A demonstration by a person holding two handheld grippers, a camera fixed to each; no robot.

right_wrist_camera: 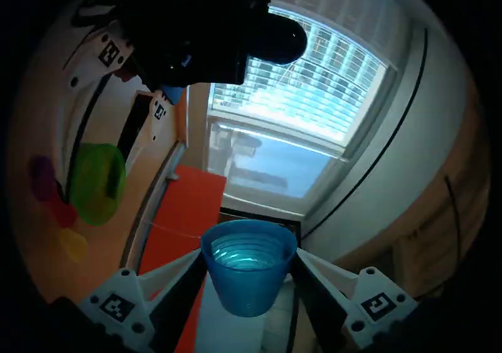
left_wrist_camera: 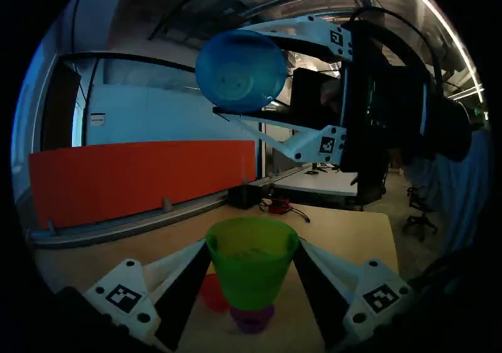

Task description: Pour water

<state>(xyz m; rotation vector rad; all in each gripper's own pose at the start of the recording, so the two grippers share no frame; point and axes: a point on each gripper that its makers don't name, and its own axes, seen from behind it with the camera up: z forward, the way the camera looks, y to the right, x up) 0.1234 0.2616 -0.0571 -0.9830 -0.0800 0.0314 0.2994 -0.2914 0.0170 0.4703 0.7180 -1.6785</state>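
My left gripper [left_wrist_camera: 251,251] is shut on a green cup [left_wrist_camera: 251,281], held upright above the wooden table [left_wrist_camera: 351,233]. Higher up, the right gripper [left_wrist_camera: 229,70] holds a blue cup [left_wrist_camera: 241,80] tipped on its side, its base turned toward me. In the right gripper view, the right gripper [right_wrist_camera: 250,257] is shut on that blue cup [right_wrist_camera: 248,293], whose ribbed inside shows; I cannot tell if water is in it. The left gripper [right_wrist_camera: 94,178] with the green cup [right_wrist_camera: 95,193] sits at the upper left there.
A red cup [left_wrist_camera: 213,292] and a purple cup [left_wrist_camera: 252,320] stand on the table under the green cup; a yellow one [right_wrist_camera: 74,245] lies nearby. An orange panel [left_wrist_camera: 138,177] lines the table's far side. A black device with cables [left_wrist_camera: 251,196] sits at the back edge.
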